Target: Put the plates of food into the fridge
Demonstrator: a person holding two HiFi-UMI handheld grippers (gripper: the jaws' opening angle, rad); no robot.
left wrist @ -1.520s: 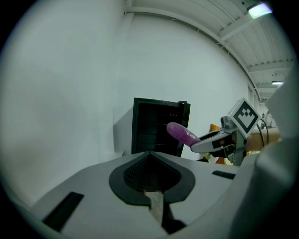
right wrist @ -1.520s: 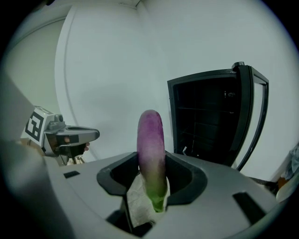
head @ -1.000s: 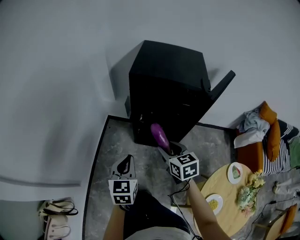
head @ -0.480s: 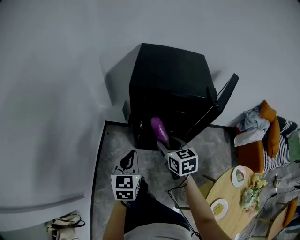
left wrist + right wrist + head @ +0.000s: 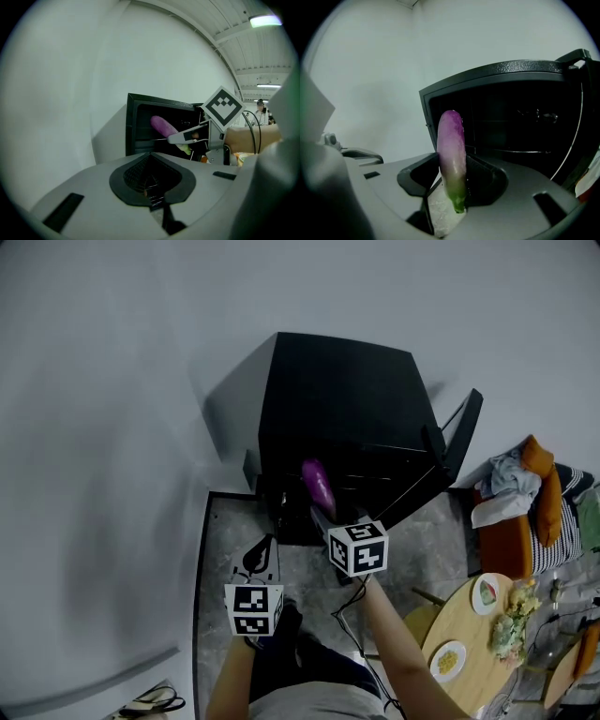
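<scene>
R. gripper (image 5: 457, 199): jaws clamped on the green stem end of purple aubergine (image 5: 451, 150). The veg. stands up past the tips, prob. so it goes in nose-first.
Just ahead: black fridge (image 5: 337, 399), its door (image 5: 464, 432) open to the right, dark shelves facing the claw.
Beside, left & lower: L. gripper (image 5: 151, 180), jaws together, empty; likely kept free for the door.
Well behind, right: plate of food (image 5: 487, 593) & 2nd plate (image 5: 449, 661) on round table (image 5: 473, 634), not yet in the fridge.

A white wall (image 5: 112, 427) stands far and left, a grey stone floor (image 5: 217, 559) lies below, and a round wooden table (image 5: 473, 629) sits near right.
</scene>
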